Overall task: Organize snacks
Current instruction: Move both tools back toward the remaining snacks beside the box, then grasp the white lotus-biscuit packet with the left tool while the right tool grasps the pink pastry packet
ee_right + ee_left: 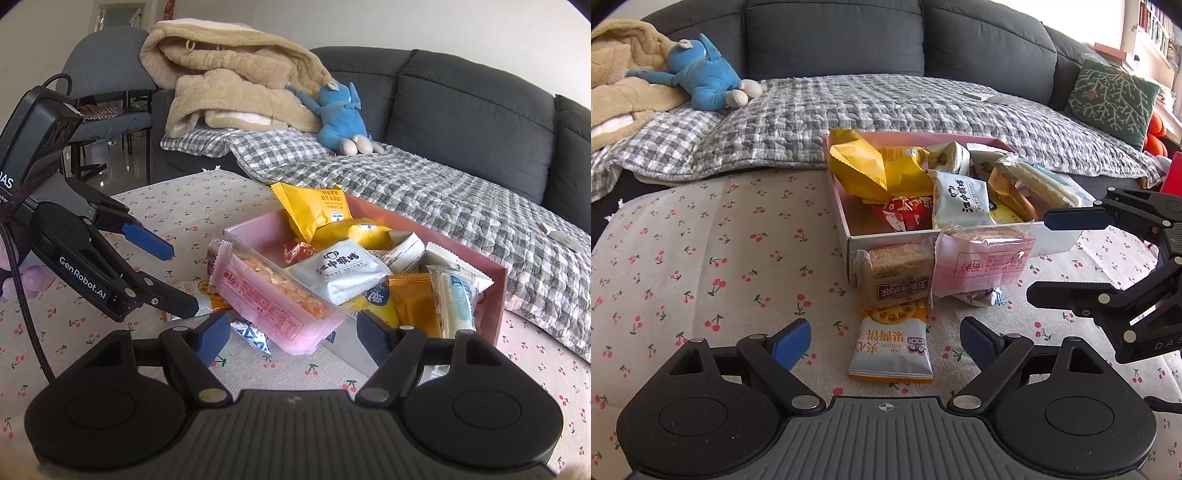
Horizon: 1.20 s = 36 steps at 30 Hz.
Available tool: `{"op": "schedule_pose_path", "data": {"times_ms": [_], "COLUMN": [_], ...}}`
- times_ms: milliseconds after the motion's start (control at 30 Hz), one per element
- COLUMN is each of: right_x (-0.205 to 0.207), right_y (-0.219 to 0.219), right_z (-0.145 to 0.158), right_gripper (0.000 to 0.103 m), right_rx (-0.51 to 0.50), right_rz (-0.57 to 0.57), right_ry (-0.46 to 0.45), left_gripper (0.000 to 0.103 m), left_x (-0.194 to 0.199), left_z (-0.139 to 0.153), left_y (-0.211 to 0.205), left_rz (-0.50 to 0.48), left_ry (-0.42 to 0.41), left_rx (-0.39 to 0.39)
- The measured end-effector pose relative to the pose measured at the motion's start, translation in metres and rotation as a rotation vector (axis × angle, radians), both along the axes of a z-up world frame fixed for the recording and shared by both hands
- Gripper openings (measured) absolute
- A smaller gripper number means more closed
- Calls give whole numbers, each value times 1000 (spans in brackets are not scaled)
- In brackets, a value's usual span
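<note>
**Both tongs spread over the loose snacks by the box**

From my left wrist camera, I see the left gripper with its jaws spread wide, nothing between the blue pads. Just ahead of it lies the white-and-orange jam biscuit packet, on the cherry-print tablecloth. Beyond that, the brown wholemeal bread slice in clear wrap and the pink-wrapped rice cracker bar lean against the near wall of the pink-lined cardboard box (already heaped with packets).

From my right wrist camera, the right gripper is open too, its pads flanking the near end of the pink bar without pressing it, at the box's near corner.
</note>
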State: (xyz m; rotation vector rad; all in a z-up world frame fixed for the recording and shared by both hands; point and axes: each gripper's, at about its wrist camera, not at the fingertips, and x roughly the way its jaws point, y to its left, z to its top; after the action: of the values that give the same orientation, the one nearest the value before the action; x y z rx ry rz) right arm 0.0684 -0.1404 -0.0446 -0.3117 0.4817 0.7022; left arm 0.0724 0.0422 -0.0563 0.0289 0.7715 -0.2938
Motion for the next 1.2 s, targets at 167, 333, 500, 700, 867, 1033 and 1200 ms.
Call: {"op": "schedule_pose_path", "data": {"times_ms": [167, 333, 500, 700, 867, 1033, 1200], "right_x": [-2, -5, -7, -9, -14, -18, -20], "right_y": [11, 22, 29, 38, 44, 51, 60], "right_z": [-5, -7, -8, -11, -17, -20, -25], "right_gripper": [69, 66, 65, 66, 66, 66, 65], "right_rx": [-42, -89, -122, -193, -268, -318, -397], "right_rz": [32, 60, 85, 118, 148, 176, 203], "right_ry": [-62, -122, -164, -225, -289, -340, -414], "left_gripper": [82, 69, 58, 41, 38, 37, 37], "left_x": [4, 7, 7, 8, 7, 8, 7], "left_z": [-6, -13, -13, -12, -11, -9, -8], "left_y": [2, 1, -1, -4, -6, -6, -6], "left_rz": [-9, -28, -46, -59, -62, -66, -72], "left_ry": [11, 29, 18, 19, 15, 18, 22], "left_rx": [-22, -17, -8, 7, 30, 38, 41]}}
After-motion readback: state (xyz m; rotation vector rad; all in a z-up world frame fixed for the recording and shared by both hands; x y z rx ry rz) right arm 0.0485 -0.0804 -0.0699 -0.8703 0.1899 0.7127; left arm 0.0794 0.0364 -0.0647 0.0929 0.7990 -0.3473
